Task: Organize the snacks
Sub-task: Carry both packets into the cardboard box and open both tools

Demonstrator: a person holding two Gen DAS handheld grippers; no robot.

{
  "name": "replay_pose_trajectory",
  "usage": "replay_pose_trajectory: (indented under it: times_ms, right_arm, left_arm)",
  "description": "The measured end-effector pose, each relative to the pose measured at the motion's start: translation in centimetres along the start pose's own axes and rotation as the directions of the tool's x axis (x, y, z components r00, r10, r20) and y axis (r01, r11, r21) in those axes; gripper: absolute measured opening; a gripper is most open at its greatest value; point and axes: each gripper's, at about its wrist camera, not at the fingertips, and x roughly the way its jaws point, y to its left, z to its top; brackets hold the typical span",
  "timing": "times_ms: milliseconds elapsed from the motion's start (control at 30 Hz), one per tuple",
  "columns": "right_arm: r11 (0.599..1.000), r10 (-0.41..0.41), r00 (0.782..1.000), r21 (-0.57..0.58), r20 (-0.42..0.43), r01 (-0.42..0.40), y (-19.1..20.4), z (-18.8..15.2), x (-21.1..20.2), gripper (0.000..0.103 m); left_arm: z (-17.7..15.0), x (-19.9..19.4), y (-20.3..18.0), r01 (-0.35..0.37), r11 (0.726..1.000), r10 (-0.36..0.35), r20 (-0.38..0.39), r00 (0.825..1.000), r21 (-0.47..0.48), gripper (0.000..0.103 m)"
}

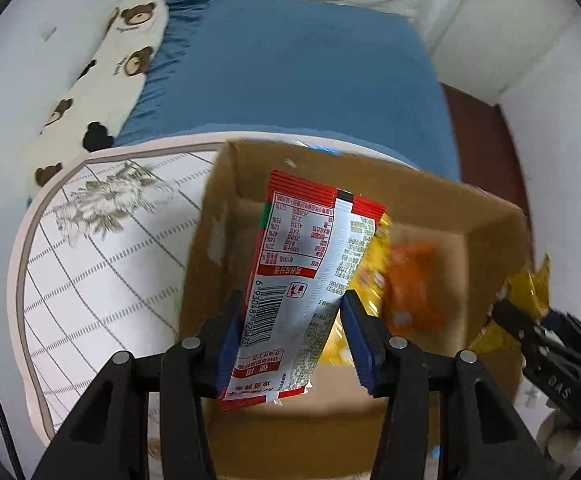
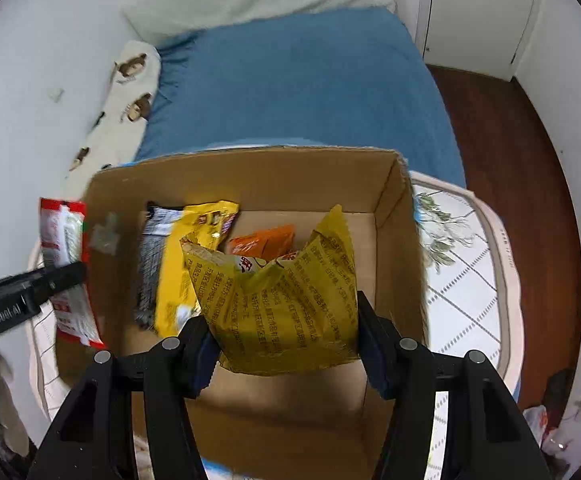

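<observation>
My left gripper [image 1: 292, 304] is shut on a red and white snack packet [image 1: 310, 264], held above the left side of an open cardboard box [image 1: 206, 240]. My right gripper [image 2: 282, 316] is shut on a crumpled yellow snack bag [image 2: 286, 296], held over the box [image 2: 394, 240]. Inside the box lie a yellow and grey packet [image 2: 174, 264] and an orange packet [image 2: 262, 242]. The orange packet [image 1: 410, 288] also shows in the left wrist view. The right gripper with its yellow bag [image 1: 530, 288] appears at the right edge of that view. The left gripper with the red packet [image 2: 64, 264] appears at the left of the right wrist view.
The box stands on a white table with a flower and grid pattern [image 1: 102, 248], also seen in the right wrist view [image 2: 462, 280]. Behind it is a bed with a blue sheet [image 1: 290, 72] and a bear-print pillow [image 1: 106, 76]. Dark wood floor [image 2: 502, 152] lies to the right.
</observation>
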Motion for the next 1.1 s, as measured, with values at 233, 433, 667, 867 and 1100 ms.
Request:
replay_pose_trajectory:
  times_ms: [233, 433, 667, 867, 1100]
  right_arm:
    - [0.999, -0.045, 0.997, 0.028, -0.06, 0.047, -0.8, 1.7, 4.1, 0.095]
    - [0.999, -0.044, 0.997, 0.01, -0.058, 0.044, -0.8, 0.7, 4.1, 0.096]
    - [0.998, -0.055, 0.999, 0.008, -0.001, 0.055, -0.3, -1.2, 1.3, 0.096]
    - [0.998, -0.054, 0.995, -0.007, 0.078, 0.055, 0.7, -3.9, -2.3, 0.096]
    - [0.999, -0.017, 0.988, -0.024, 0.156, 0.021, 2.5, -8.0, -7.3, 0.096]
  left_arm:
    - [2.9, 3.6, 0.0, -0.032, 0.999, 0.032, 0.006, 0.999, 0.012, 0.083]
    - [1.4, 5.3, -0.2, -0.027, 1.0, 0.027, 0.008, 1.0, 0.01, 0.087]
    - [-1.7, 4.1, -0.8, -0.009, 1.0, 0.008, 0.042, 0.999, 0.012, 0.087]
    - [-4.6, -0.1, -1.4, 0.004, 1.0, -0.008, 0.125, 0.992, 0.03, 0.087]
    - [-8.8, -5.5, -1.1, 0.038, 0.998, -0.049, 0.229, 0.972, 0.05, 0.087]
